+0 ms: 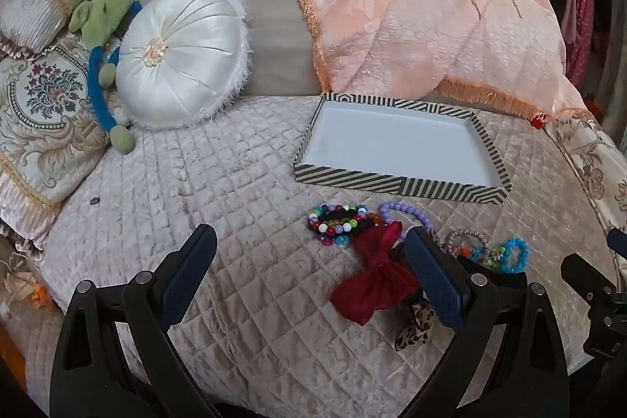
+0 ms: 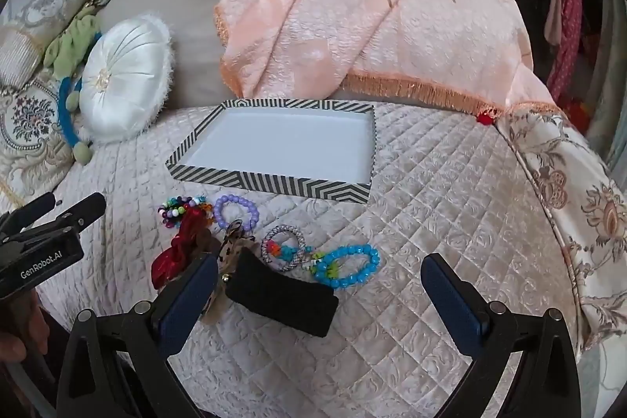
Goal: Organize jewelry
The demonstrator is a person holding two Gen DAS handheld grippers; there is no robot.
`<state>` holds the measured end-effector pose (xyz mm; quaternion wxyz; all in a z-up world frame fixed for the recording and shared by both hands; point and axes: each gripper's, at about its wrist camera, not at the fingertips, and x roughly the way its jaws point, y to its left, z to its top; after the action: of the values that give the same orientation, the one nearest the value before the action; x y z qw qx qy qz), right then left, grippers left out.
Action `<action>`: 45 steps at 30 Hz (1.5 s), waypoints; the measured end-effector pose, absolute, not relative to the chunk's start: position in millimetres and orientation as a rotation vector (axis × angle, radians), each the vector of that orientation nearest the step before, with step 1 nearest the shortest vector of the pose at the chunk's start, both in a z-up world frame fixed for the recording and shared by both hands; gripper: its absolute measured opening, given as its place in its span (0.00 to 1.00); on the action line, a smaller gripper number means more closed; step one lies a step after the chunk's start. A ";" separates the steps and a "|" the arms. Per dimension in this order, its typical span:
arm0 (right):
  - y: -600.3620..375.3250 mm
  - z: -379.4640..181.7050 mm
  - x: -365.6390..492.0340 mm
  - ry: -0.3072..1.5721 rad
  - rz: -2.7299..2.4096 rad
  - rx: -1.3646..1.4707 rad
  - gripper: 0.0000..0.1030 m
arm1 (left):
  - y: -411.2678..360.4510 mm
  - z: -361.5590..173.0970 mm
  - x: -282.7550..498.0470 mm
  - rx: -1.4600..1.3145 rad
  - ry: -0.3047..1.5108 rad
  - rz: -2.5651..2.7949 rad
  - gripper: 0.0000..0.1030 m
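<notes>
A shallow striped box [image 1: 399, 183] [image 2: 274, 185] with a bare white floor lies on the quilted bed. In front of it are a multicoloured bead bracelet [image 1: 341, 220] [image 2: 182, 206], a purple bead bracelet [image 1: 407, 212] [image 2: 235, 210], a red bow [image 1: 372, 281] [image 2: 184, 245], a leopard-print clip [image 1: 415, 328] [image 2: 231, 247], a rhinestone bangle [image 2: 284, 245], a blue bead bracelet [image 1: 513, 253] [image 2: 348, 267] and a black velvet piece [image 2: 282, 296]. My left gripper [image 1: 311, 234] hovers open above the bow's left side. My right gripper [image 2: 319, 261] hovers open above the black piece and the blue bracelet.
A white round satin cushion [image 1: 180, 57] and a green-and-blue plush toy [image 1: 102, 38] lie at the left by embroidered pillows [image 1: 43, 96]. A peach fringed blanket [image 1: 431, 18] is heaped behind the box. A tiny dark item [image 1: 94, 200] sits on the quilt. Clothes hang at the far right.
</notes>
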<state>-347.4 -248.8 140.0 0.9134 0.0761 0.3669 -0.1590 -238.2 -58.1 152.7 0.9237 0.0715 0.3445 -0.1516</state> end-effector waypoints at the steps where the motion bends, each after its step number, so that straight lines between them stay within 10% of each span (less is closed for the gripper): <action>1: -250.1 138.5 -348.9 0.755 -0.328 0.156 1.00 | -58.4 153.3 -239.0 0.146 0.706 -0.312 0.95; 45: -250.0 135.2 -351.6 0.782 -0.317 0.223 1.00 | -64.9 146.0 -244.8 0.149 0.738 -0.334 0.95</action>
<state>-351.6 -250.0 135.2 0.9064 0.1078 0.3785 -0.1535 -244.8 -64.9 146.0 0.9164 0.0722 0.3586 -0.1624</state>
